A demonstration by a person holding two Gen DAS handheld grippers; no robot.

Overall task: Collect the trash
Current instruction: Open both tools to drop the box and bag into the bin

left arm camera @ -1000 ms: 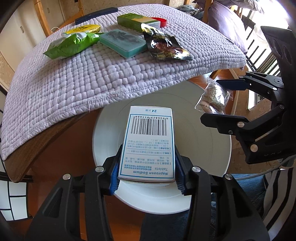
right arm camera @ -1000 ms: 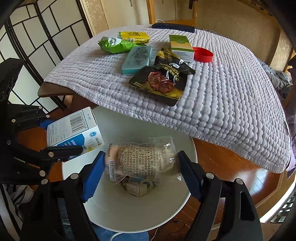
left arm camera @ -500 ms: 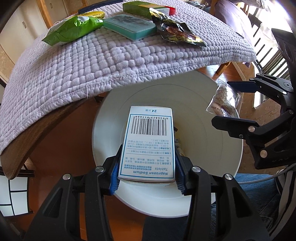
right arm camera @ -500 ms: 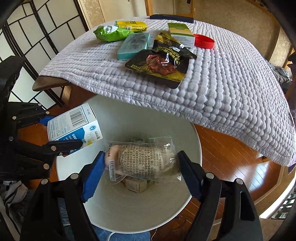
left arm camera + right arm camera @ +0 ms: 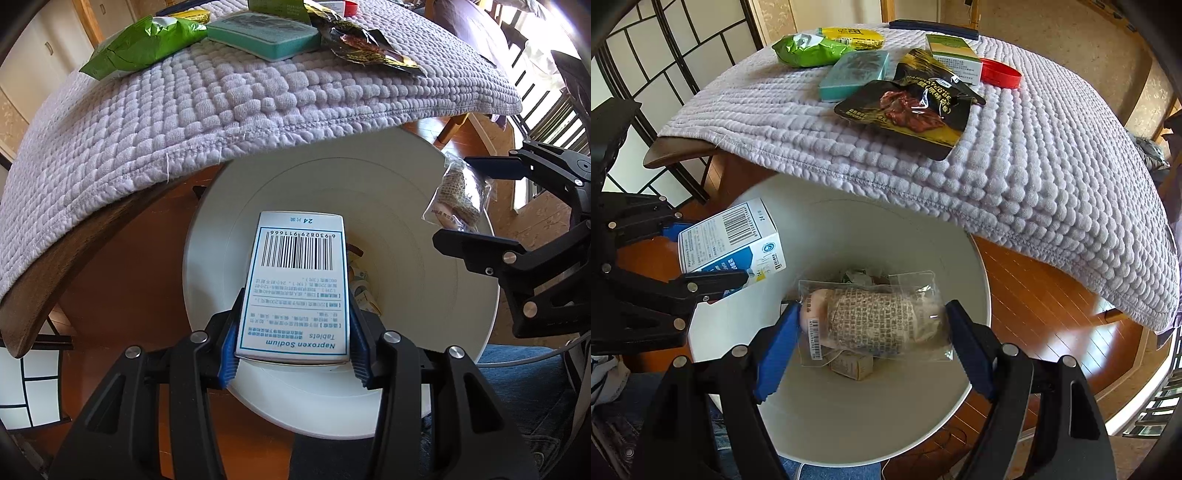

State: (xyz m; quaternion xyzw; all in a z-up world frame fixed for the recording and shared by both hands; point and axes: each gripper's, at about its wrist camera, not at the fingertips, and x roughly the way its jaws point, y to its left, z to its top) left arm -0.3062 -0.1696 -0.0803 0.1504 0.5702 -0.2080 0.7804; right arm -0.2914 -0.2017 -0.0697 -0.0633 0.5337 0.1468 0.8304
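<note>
My left gripper point(image 5: 293, 339) is shut on a white and blue Naproxen Sodium tablet box point(image 5: 299, 280), held over the open white bin point(image 5: 424, 280). The box also shows in the right wrist view point(image 5: 731, 242). My right gripper point(image 5: 873, 343) is shut on a clear plastic packet with a printed roll inside point(image 5: 875, 321), held over the bin point(image 5: 849, 417). The packet shows in the left wrist view point(image 5: 460, 197). Small scraps and a little carton point(image 5: 853, 365) lie at the bin's bottom.
A table with a quilted lilac cloth point(image 5: 1015, 158) overhangs the bin. On it lie a green bag point(image 5: 805, 50), a teal box point(image 5: 855, 74), a black snack pouch point(image 5: 912, 107), a green carton point(image 5: 955, 57) and a red lid point(image 5: 1001, 75). A shoji screen point(image 5: 665, 66) stands at left.
Both grippers have moved lower and closer to the bin, still holding the box and the packet. The bin's inside shows larger now.
</note>
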